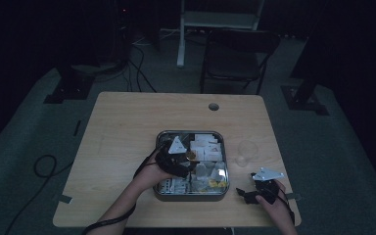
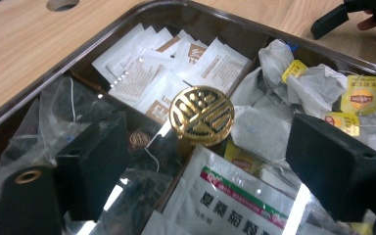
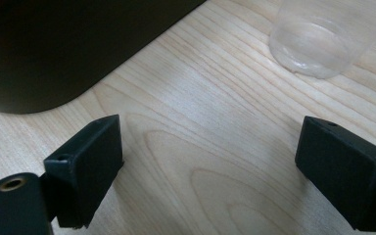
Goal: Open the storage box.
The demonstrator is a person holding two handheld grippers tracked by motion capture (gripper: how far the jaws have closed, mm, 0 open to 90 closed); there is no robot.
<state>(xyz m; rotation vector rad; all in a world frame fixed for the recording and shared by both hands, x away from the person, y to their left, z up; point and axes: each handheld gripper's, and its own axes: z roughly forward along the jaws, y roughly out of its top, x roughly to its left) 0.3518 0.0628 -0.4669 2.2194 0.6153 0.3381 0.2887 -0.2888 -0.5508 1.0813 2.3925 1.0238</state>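
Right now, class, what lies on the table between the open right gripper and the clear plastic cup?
Nothing: in the right gripper view, bare pale wood table runs from right gripper to clear plastic cup.

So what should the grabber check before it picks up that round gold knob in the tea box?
1. Left hand-held gripper lined up with the gold knob: ok, the knob sits between its jaws.
2. Jaws pressing on the knob: not ok, gaps show on both sides.
3. Tea bag packets out of the way: cannot tell, they crowd round the knob.
4. Tea box flat on the table: ok.
5. Clear cup upright and away from the box: ok.
6. Right hand-held gripper free: ok, open over bare wood.
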